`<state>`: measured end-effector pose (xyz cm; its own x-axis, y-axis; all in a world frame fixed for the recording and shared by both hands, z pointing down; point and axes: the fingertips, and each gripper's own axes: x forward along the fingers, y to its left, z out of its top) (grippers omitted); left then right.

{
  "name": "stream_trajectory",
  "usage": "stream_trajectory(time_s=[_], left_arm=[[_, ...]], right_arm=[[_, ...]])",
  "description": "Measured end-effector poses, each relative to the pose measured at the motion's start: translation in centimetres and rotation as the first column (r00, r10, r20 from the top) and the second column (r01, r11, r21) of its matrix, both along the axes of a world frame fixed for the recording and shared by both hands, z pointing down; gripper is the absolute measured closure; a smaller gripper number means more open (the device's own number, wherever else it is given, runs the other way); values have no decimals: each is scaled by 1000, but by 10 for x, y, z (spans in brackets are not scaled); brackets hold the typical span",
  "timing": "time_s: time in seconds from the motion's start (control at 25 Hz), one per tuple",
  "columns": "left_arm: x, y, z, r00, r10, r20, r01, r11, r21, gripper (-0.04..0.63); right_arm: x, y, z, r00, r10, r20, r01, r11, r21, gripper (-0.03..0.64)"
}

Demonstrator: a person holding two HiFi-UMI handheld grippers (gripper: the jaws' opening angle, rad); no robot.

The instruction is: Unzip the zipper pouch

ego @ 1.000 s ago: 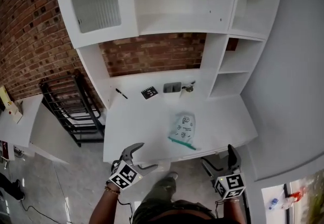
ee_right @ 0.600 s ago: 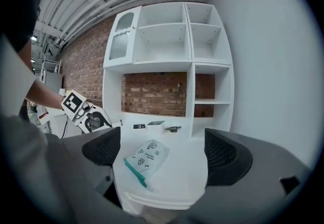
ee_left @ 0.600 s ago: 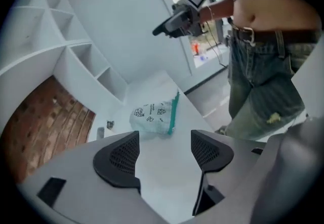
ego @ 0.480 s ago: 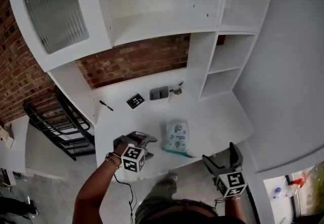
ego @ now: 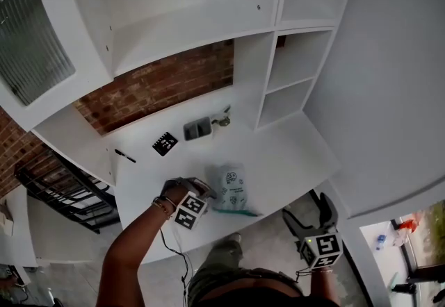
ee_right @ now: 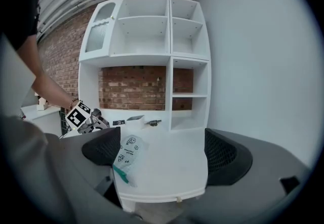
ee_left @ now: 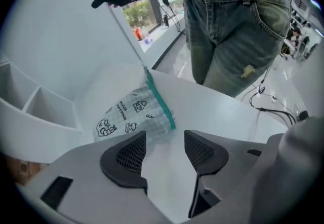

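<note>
Jaws: left gripper (ee_left: 164,144) just been closing, empty; right gripper (ee_right: 162,152) wide, empty.
Pouch (ee_left: 132,116) by desk's (ee_left: 217,111) front edge: likely limp, light; grip zipper (ee_left: 161,107) end.

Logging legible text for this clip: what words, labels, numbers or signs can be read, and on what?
Pouch: print beside cartoon drawings, too blurred to read.
Black card on the desk: white marks, too small to read.
Cubes on left gripper and right gripper: square marker patterns, no words.
Left gripper's jaws have just been closing, nothing between them.
</note>
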<state>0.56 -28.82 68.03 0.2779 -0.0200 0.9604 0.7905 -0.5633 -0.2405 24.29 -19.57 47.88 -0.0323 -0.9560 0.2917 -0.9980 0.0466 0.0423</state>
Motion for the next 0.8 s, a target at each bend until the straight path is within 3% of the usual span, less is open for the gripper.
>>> stream_trajectory(time_s=[0.24, 0.52, 0.64, 0.72, 0.8], left_arm=[[20, 1, 24, 985, 158, 70, -156, 987, -32, 368], [18, -6, 52, 931, 291, 222, -280, 957, -78, 381], [16, -5, 53, 917, 302, 260, -279, 952, -123, 396], [17, -4, 51, 927, 270, 259, -240, 960, -142, 425], [23, -2, 48, 962, 166, 218, -126, 974, -186, 581]], right_arm=[[11, -3, 5, 998, 58, -4, -59, 998, -21, 101], [23, -6, 5, 995, 100, -7, -100, 995, -23, 101], [28, -8, 5, 994, 108, -6, -108, 994, -23, 101], [31, -11, 5, 994, 108, -3, -108, 994, -24, 101], [31, -14, 6, 995, 99, 5, -99, 995, -23, 101]])
